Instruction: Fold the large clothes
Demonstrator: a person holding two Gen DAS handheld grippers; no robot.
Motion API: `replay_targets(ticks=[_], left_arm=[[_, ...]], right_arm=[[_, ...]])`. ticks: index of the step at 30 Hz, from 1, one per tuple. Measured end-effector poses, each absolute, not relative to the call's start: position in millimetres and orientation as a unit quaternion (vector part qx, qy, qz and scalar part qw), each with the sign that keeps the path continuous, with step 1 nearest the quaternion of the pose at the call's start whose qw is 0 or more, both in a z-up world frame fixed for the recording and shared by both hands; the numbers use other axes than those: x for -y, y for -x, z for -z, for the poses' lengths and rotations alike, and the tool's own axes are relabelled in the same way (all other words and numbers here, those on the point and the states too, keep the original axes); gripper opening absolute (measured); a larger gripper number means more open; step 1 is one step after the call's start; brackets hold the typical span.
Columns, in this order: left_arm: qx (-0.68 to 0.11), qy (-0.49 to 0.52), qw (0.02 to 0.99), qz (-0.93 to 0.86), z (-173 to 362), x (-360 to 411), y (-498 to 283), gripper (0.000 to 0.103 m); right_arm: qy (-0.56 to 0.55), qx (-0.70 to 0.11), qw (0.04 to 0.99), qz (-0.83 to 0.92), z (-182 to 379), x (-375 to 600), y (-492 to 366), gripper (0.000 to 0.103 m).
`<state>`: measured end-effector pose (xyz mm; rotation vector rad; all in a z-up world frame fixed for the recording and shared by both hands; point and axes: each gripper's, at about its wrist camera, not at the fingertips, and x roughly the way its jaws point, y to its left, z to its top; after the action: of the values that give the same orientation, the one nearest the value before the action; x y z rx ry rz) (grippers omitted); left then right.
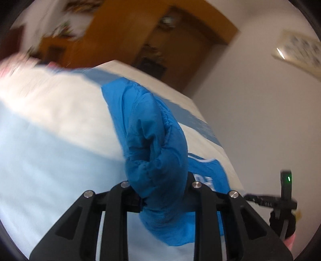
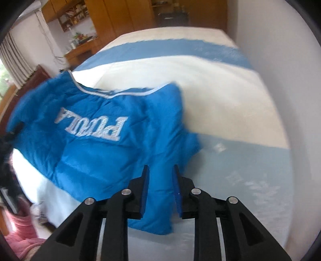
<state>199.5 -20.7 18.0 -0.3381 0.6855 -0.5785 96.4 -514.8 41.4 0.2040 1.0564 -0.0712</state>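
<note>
- A blue padded jacket is seen spread on a bed, toward the left and near part of it, with pale lettering on its upper face.
- The bed cover is banded in white, light blue and a darker blue stripe at the far end.
- In the left wrist view, a bunched fold of the jacket is pinched by the left gripper; the cloth is pressed between the two fingers and stands up from them in a thick roll.
- The rest of the jacket is seen lower right in that view, lying against the bed.
- In the right wrist view, the right gripper is held above the near edge of the jacket with its fingers parted; blue pads are seen on the inner faces, and no cloth is pressed between them.
- The jacket's near hem is seen through the gap between those fingers.
- A wooden wardrobe and a shelf with small items are seen beyond the bed's far left corner.
- A white wall runs along the right side of the bed.
- Pink cloth is seen at the near left, off the bed.
</note>
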Motion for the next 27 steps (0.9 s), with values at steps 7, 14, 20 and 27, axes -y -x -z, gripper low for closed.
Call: replay_targets(ticks=[7, 14, 20, 27], left_arm=[[-0.320, 0.066, 0.872, 0.363, -42.1, 117.7, -175.8, 0.022], [-0.362, -0.007, 0.843, 0.397, -5.7, 190.3, -165.9, 0.022], [-0.396, -0.036, 0.823, 0.406, 27.6, 213.7, -173.1, 0.023], [-0.417, -0.044, 0.813, 0.405, 49.2, 220.7, -185.4, 0.023]], right_arm=[[-0.110, -0.504, 0.856, 0.040, -51.9, 518.7, -86.0, 0.026], [-0.129, -0.509, 0.850, 0.046, -47.0, 531.4, -76.4, 0.029], [-0.140, -0.517, 0.844, 0.045, -38.2, 539.4, -75.6, 0.030], [-0.143, -0.521, 0.841, 0.038, -31.7, 541.6, -77.8, 0.032]])
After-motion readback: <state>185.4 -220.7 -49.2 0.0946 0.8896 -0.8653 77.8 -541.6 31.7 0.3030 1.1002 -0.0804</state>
